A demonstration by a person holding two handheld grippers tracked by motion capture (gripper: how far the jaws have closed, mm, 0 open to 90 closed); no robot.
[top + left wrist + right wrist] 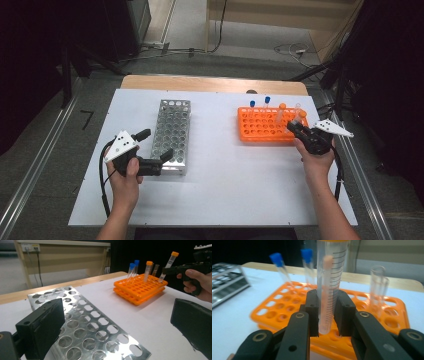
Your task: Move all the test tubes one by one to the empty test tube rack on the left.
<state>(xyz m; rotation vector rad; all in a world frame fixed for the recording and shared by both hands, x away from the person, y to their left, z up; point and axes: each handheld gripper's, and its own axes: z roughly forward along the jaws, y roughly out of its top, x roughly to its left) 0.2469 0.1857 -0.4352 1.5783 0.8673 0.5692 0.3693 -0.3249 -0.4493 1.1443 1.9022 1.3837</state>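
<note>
We have the right hand-held gripper [327, 315] clenched on the orange-capped tube [329, 287], its tip just above the orange rack [264, 125] on the counter [225, 180]. We lift straight — no tilt — clear of neighbouring tubes. Left hand-held gripper [155, 150] released beside the metal rack [172, 132].

We could read no words, brands or numbers anywhere. The only markings were the black graduation lines printed up the side of the clear plastic tube with the orange cap [329, 285], and no figures beside them were legible.
</note>
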